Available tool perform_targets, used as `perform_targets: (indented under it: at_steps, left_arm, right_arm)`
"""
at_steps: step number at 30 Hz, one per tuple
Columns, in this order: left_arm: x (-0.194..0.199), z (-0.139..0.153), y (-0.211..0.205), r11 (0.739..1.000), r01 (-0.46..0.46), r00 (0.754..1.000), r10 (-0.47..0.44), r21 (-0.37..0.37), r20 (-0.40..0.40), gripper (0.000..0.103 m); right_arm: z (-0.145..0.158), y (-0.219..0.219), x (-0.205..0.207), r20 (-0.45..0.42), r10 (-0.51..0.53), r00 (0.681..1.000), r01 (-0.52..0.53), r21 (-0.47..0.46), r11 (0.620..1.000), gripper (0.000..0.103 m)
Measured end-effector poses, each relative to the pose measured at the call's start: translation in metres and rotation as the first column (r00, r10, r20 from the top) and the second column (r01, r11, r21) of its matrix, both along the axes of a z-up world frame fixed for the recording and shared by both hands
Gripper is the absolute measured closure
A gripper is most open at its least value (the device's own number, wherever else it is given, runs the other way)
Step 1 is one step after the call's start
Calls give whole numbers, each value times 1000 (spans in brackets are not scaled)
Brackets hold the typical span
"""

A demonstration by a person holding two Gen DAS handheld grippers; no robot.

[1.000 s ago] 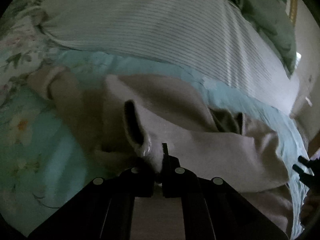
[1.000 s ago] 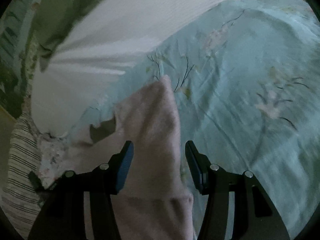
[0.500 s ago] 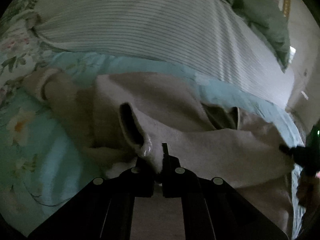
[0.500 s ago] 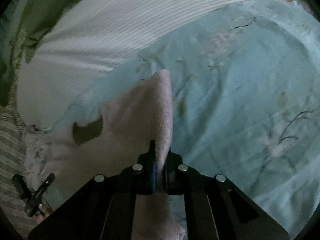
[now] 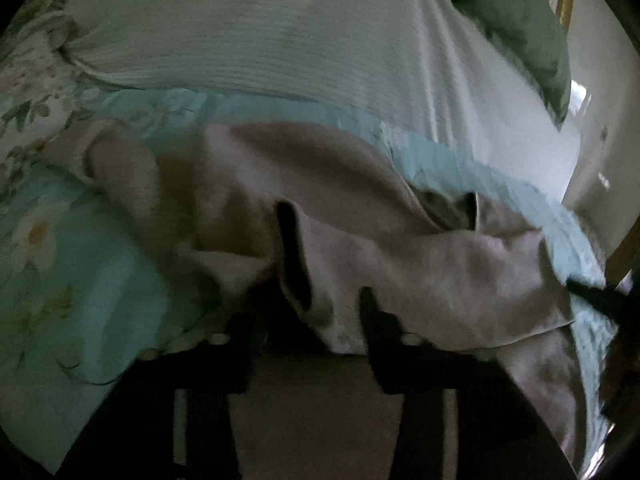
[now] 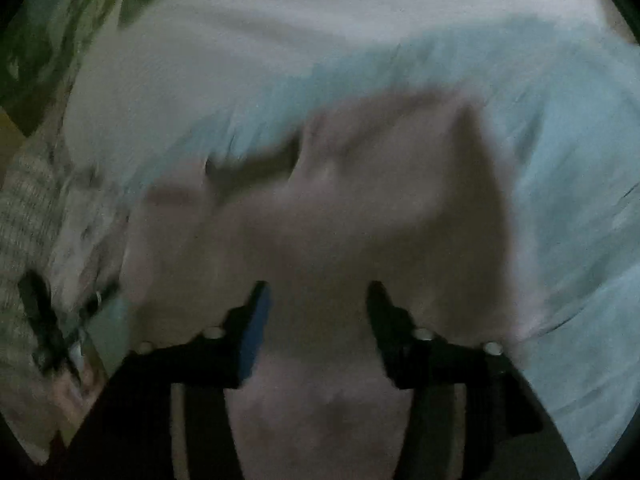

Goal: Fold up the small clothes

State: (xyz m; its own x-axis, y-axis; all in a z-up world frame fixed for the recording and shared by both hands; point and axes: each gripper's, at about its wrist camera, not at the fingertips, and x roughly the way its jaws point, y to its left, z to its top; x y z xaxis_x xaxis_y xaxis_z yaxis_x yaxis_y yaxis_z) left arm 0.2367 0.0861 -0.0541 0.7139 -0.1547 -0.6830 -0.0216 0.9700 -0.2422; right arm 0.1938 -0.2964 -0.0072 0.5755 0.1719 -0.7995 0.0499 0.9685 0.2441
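Pale pinkish-beige fleece garment [image 5: 360, 208] spread across the middle of the left wrist view, lying on a light blue floral bedsheet [image 5: 80, 272] that fills the lower left. Rolled cuff of one sleeve [image 5: 96, 156] at centre left, resting on the sheet. Dark opening in the fabric just above the frame's centre bottom. Left gripper [image 5: 308, 312] at bottom centre, jaws parted and having just been opening; a fold of the garment hanging between the fingers, pads not pressing on it. White ribbed pillow [image 5: 280, 40] across the top, green cloth [image 5: 516, 12] in the upper right. Right gripper's dark fingers poking in at the right edge, against the garment's far end.

Right wrist view heavily blurred. Same garment [image 6: 360, 208] filling the centre and bottom of the frame, blue sheet [image 6: 580, 208] to the right and behind. Right gripper [image 6: 316, 300] at lower centre, jaws apart and having just been opening, blue pad [image 6: 256, 332] visible on the left finger; fabric lying between the fingers, released. Left gripper [image 6: 60, 320] dim at the lower left edge.
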Motion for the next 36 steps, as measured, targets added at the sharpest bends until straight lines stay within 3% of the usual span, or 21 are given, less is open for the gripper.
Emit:
perform_targets:
  at_steps: [4,8,11,16,20,24,26,28,30,32,36]
  left_arm:
    - [-6,11,36,997,-72,997,72,-2,2,44]
    - [5,17,90,982,-183,983,183,-35,-15,35]
    - [25,24,134,961,-264,965,262,-86,-30,32]
    - [82,34,168,944,-304,952,297,-125,-74,19]
    - [142,22,185,929,-365,919,349,-65,-182,19]
    - [190,-10,203,898,-436,850,434,64,-299,19]
    - [200,-21,214,871,-476,814,488,120,-314,27]
    - [201,-18,220,859,-490,816,511,147,-269,49]
    - [199,-15,223,868,-474,833,496,146,-245,96]
    - [187,-8,230,883,-463,856,469,79,-219,97]
    - [151,27,219,919,-394,916,391,-26,-89,98]
  right_arm:
    - [5,3,-6,26,-26,999,25,51,998,50]
    - [30,20,-21,82,36,996,-41,62,997,49]
    - [42,34,-26,104,76,992,-82,60,995,47]
    - [33,47,-23,89,98,991,-106,87,991,45]
    - [22,41,-25,62,97,993,-103,96,990,45]
    - [18,38,-32,44,87,995,-91,89,992,45]
    - [18,35,-34,45,80,996,-84,88,993,45]
    - [19,35,-36,51,80,995,-84,87,993,45]
    - [20,38,-37,60,87,994,-92,84,992,45]
    - [22,43,-37,70,98,993,-104,86,991,45]
    - [24,52,-38,89,110,990,-119,107,987,45]
